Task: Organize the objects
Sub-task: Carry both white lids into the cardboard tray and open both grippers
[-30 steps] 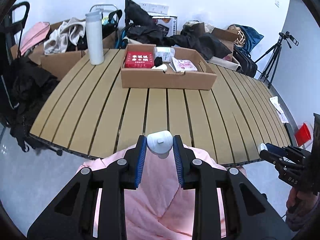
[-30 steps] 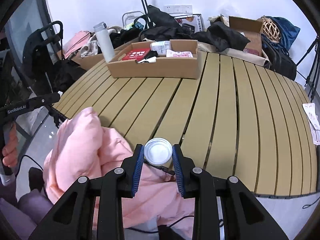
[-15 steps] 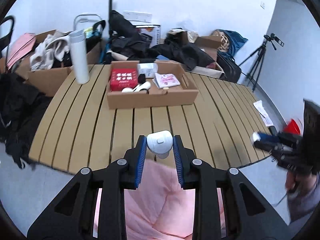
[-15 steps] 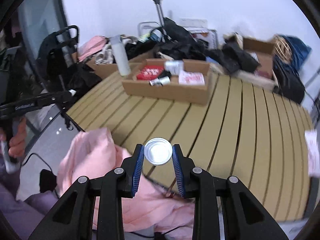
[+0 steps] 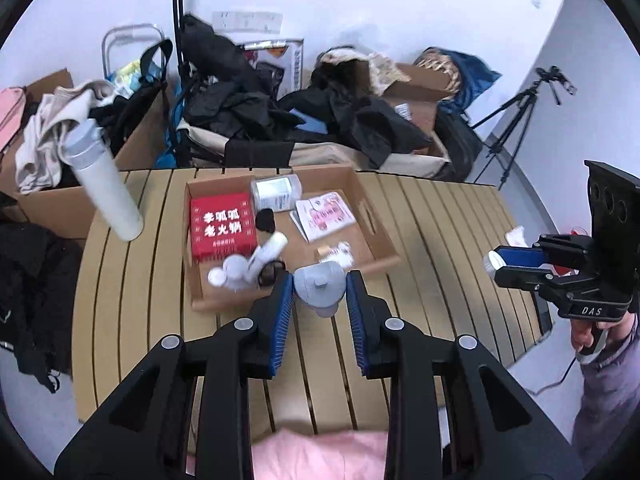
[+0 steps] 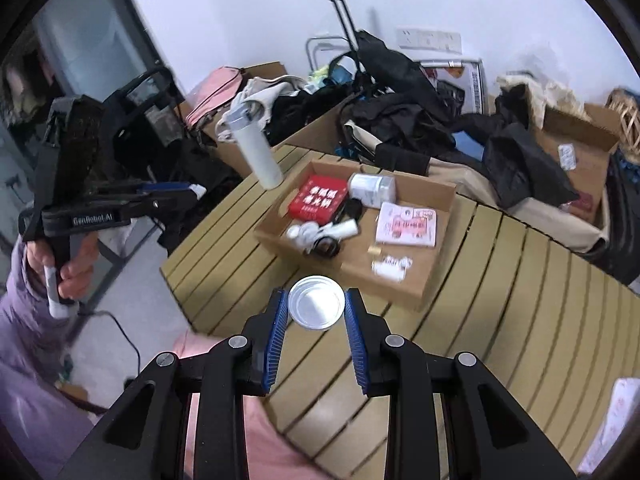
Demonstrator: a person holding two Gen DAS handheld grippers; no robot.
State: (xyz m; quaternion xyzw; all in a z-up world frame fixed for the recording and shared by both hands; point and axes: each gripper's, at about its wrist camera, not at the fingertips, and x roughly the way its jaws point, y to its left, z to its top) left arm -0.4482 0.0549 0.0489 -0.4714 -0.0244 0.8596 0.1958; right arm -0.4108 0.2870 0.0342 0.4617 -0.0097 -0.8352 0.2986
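Cardboard now fills the middle of both wrist views: the open cardboard tray (image 5: 376, 232) on the slatted table (image 5: 440, 232) sits much closer than it did a second ago, when we saw it far across the slats and the pink cloth (image 5: 320, 456) lay right under both grippers. We read that as both hands having lifted off the cloth and swung toward the tray together. Our left gripper (image 5: 319, 294) stays clenched on a small grey-white capped bottle (image 5: 320, 286), held just short of the tray's near wall. Our right gripper (image 6: 316, 306) likewise keeps its blue pads pressed on a round white lid-topped jar (image 6: 317, 302), hovering over the slats beside the tray's near corner. Neither grip has shifted. Already in the tray: a red box (image 5: 222, 230), a clear tub (image 5: 276, 192), a pink-printed packet (image 5: 326, 214) and some small white bottles (image 5: 256, 258), blurred by motion. A tall white flask (image 5: 106, 188) stands on the table beside the tray, untouched. For the task, we judge the carry nearly done and the placing not begun; free floor shows toward the tray's near right. Next call is lowering each item in without knocking the loose bottles.
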